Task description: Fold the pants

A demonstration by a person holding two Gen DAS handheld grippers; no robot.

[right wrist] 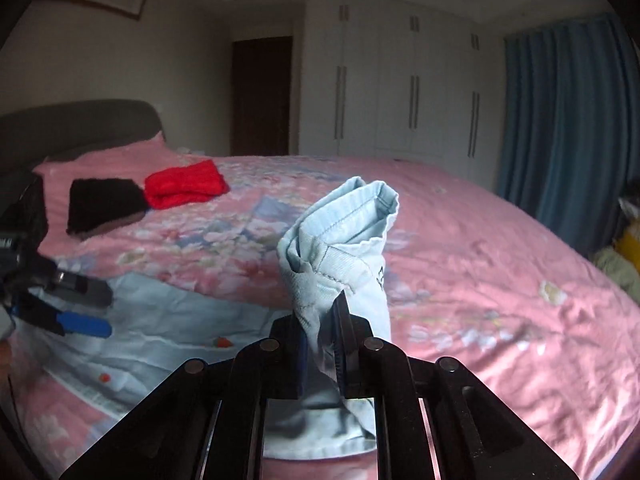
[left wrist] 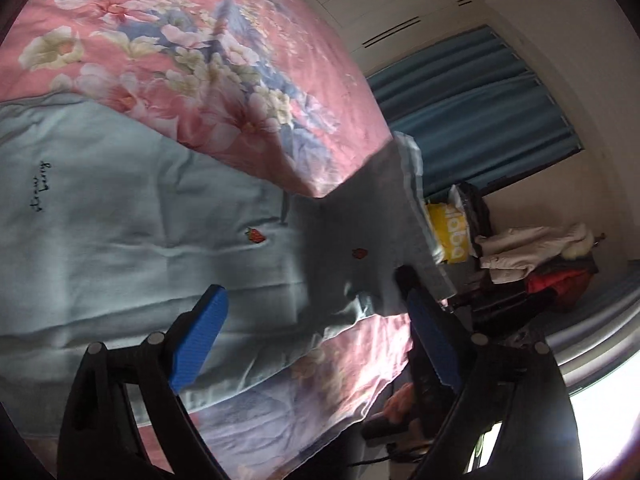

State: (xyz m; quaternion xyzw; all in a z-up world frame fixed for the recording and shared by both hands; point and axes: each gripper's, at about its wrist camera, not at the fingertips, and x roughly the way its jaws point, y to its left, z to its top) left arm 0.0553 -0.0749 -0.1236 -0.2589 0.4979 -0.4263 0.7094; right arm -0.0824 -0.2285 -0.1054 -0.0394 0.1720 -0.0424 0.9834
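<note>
Right wrist view: I am pinching the pants' hem (right wrist: 352,216) in my right tongs (right wrist: 322,344), lifting it over the leg lying leftward toward the spread, empty left tongs (right wrist: 80,304).

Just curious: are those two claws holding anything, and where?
The right gripper pinches the light blue cotton pants at a bunched hem edge. The left gripper holds nothing.

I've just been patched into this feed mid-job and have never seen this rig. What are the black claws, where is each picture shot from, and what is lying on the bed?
No robot here: a person holds a two-finger gripper in each hand, each with a camera looking along its fingers. The left-hand view shows the left gripper open above light blue pants spread on a pink floral bedspread. The right-hand view shows the right gripper shut on a bunched end of those pants, lifted. Farther back lie a folded red garment and a black one.
</note>
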